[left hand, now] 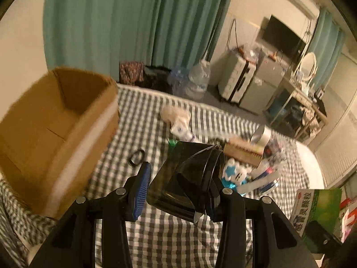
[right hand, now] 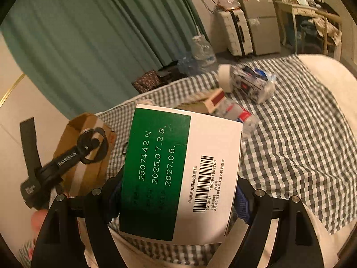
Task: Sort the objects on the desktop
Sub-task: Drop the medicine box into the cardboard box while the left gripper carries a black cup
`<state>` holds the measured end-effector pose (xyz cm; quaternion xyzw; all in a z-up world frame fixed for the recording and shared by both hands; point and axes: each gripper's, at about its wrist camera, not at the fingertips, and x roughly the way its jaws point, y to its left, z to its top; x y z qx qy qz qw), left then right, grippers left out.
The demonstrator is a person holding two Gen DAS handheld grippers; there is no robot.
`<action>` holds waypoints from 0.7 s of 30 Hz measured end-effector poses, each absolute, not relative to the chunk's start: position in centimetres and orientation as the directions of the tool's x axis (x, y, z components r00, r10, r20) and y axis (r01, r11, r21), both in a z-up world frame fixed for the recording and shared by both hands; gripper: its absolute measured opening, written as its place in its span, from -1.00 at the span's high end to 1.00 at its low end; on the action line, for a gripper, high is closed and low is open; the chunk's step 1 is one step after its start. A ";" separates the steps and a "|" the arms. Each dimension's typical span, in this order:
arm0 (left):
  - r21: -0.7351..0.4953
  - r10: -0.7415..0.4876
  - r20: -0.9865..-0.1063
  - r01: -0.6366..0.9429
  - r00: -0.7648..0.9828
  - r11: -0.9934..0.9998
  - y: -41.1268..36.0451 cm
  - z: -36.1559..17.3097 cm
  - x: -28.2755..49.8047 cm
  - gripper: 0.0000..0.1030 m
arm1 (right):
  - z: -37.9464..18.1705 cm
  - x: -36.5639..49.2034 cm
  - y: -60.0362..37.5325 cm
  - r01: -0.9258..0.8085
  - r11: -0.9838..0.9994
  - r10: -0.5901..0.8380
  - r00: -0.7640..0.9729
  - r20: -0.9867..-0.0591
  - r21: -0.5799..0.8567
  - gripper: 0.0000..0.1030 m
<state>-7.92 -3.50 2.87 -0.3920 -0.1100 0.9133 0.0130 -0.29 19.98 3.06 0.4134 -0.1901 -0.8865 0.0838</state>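
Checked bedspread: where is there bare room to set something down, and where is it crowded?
Bare checked bedspread lies between the cardboard box and the clutter, holding only a small black ring. More lies right of the wrapped packages, toward the mattress edge. Crowded: the pile around the blue-and-white toy and tubes.

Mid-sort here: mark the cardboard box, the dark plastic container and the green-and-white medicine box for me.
cardboard box (left hand: 40,134): left wrist view, on its inner floor.
dark plastic container (left hand: 185,178): left wrist view, on its side wall, between the gripper fingers.
green-and-white medicine box (right hand: 156,167): right wrist view, on the green panel with printed dates.
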 end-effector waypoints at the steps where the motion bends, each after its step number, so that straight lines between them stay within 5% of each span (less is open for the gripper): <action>1: -0.214 0.111 -0.706 0.061 -0.699 -0.975 -3.9 3.4 -7.7 0.16 | 3.8 -0.1 19.4 0.001 -0.915 -0.307 -0.650 -0.696 0.403 -0.55; 21: -0.106 -0.105 -0.672 0.237 -0.733 -0.966 -19.5 8.5 -7.4 0.16 | 10.8 -4.4 2.6 0.283 -0.900 -0.434 -0.643 -0.631 0.330 -0.55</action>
